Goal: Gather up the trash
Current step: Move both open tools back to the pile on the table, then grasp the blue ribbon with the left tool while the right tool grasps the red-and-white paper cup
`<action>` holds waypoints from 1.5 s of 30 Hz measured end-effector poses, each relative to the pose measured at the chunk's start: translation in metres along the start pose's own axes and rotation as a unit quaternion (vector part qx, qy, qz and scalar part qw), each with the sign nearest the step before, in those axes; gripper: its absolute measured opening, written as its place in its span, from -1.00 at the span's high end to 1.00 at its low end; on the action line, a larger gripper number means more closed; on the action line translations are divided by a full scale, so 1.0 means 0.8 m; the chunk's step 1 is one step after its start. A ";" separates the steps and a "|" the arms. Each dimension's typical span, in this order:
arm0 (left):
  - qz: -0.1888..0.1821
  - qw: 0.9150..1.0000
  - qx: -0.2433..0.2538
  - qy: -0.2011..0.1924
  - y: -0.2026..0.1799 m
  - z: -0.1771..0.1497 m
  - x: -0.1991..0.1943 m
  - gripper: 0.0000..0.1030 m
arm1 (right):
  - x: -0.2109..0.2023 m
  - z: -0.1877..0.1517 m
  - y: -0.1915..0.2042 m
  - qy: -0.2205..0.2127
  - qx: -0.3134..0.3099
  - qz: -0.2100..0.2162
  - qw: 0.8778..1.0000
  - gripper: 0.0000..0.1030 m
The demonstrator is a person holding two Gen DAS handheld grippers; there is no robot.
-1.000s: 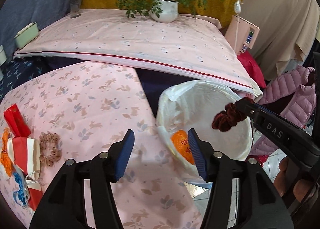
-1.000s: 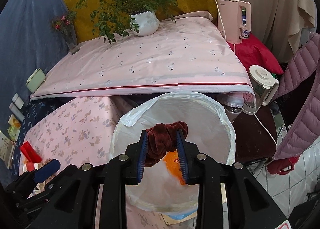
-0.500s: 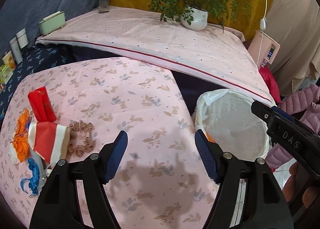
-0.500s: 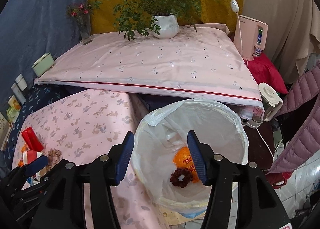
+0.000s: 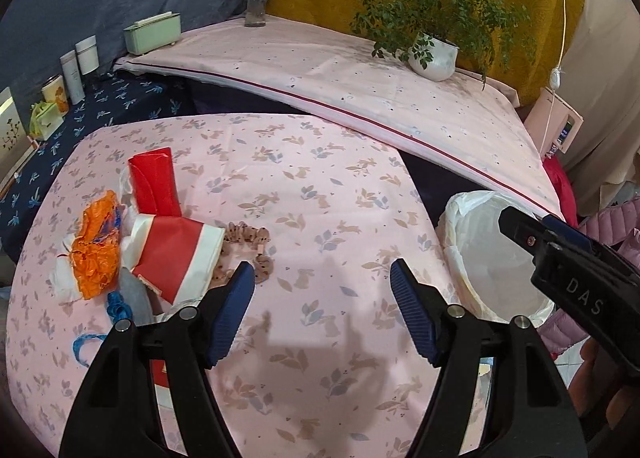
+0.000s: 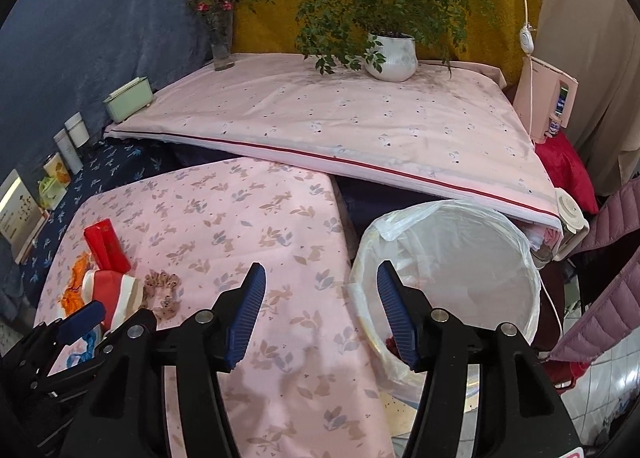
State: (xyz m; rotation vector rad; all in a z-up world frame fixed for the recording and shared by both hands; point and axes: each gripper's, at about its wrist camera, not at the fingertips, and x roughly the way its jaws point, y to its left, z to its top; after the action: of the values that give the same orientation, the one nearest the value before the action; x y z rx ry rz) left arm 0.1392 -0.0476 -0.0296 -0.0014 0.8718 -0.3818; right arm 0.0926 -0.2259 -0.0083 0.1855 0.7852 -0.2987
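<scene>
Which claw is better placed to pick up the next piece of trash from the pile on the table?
Left, probably. The left claw is open, with the beige scrunchie and red-and-white wrapper just ahead of its left finger. The right claw, also open, sits by the lined bin, farther from the pile.

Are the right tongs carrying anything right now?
No, the right tongs stand open and empty, with only the pink tablecloth and bin liner showing between them.

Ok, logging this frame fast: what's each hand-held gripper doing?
Left hand-held gripper: open, holding nothing.
Right hand-held gripper: open, holding nothing.
</scene>
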 end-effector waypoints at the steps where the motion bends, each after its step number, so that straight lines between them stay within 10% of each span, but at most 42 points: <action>1: 0.002 1.000 -0.004 0.000 0.007 -0.001 -0.002 -0.29 | -0.001 -0.001 0.006 0.000 -0.003 0.002 1.000 -0.10; 27: 0.073 0.993 -0.098 0.005 0.170 -0.045 -0.040 -0.29 | -0.009 -0.036 0.150 0.028 -0.076 0.051 0.995 -0.10; 45: 0.107 0.981 -0.157 0.052 0.272 -0.115 -0.032 -0.43 | 0.029 -0.128 0.237 0.122 -0.095 0.122 0.980 -0.10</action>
State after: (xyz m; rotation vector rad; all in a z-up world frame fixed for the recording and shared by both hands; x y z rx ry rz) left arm 0.1269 0.1778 -0.1041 -0.1792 1.0169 -0.0411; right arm 0.1032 -0.0242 -0.0860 0.1386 1.0181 0.0327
